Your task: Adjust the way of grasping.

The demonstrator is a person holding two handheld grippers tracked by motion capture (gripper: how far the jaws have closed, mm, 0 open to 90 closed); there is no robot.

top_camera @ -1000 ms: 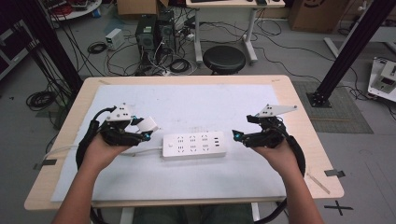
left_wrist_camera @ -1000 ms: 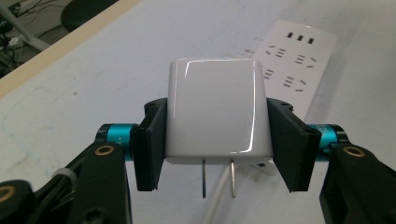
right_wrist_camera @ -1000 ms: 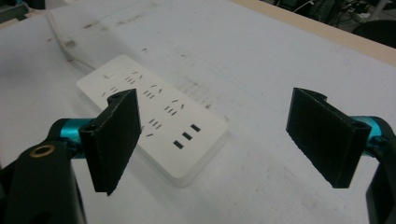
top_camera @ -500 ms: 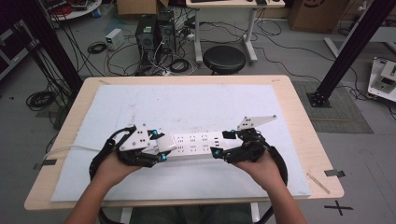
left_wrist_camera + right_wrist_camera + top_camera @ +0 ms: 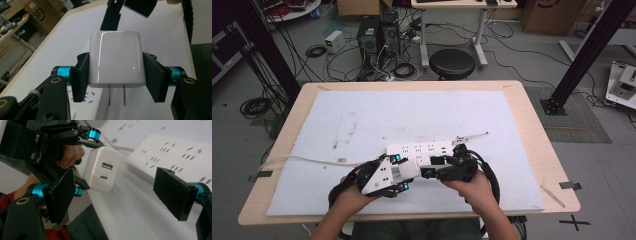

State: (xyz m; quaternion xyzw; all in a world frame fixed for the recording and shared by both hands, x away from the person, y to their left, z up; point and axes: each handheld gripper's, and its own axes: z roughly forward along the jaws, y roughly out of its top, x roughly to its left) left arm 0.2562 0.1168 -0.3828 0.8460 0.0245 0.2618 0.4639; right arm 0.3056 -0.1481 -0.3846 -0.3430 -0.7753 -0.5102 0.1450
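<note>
My left gripper (image 5: pixel 404 172) is shut on a white charger block (image 5: pixel 116 58), whose two metal prongs (image 5: pixel 117 95) point down. The charger's face with two ports (image 5: pixel 105 168) looks toward my right gripper (image 5: pixel 120 195), which stands open just in front of it with nothing between its pads. In the high view the charger (image 5: pixel 407 170) hangs near the table's front, between the two grippers, and my right gripper (image 5: pixel 432 171) faces it. A white power strip (image 5: pixel 422 151) lies flat on the white mat (image 5: pixel 412 115) just behind them, its cord (image 5: pixel 307 159) trailing left.
The wooden table's front edge (image 5: pixel 412 216) is close below both hands. Beyond the table stand a black stool (image 5: pixel 452 63), computer cases and tangled cables on the floor. A cardboard box (image 5: pixel 41 13) sits off the table's side in the left gripper view.
Both grippers have come together toward the table's front middle. The left one now holds the charger right before the open right gripper; earlier they were far apart at either end of the strip.
</note>
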